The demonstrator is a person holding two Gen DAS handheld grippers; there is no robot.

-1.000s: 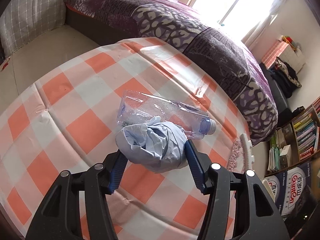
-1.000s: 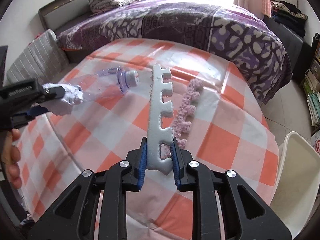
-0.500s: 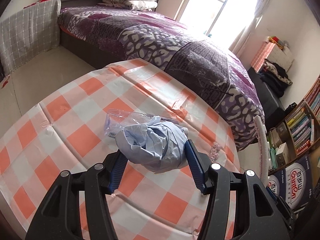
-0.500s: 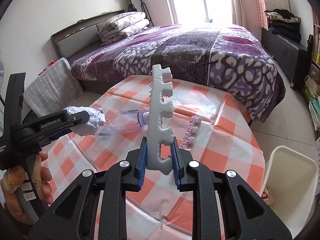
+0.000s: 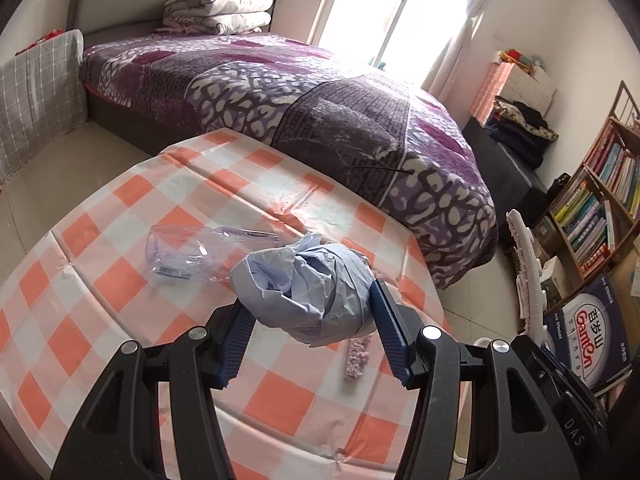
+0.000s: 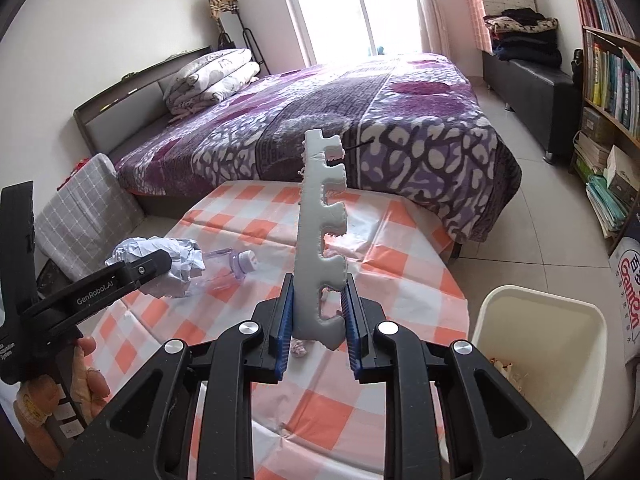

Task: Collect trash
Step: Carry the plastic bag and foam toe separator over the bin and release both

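While I look along my left gripper [image 5: 306,316], its jaws clamp a crumpled blue wad [image 5: 304,288] above the checked bench [image 5: 120,280], where a clear bottle [image 5: 200,252] lies on its side. Along my right gripper [image 6: 318,318], the jaws pinch a notched white foam strip [image 6: 322,240] upright; a white bin [image 6: 536,332] stands beside the bench.
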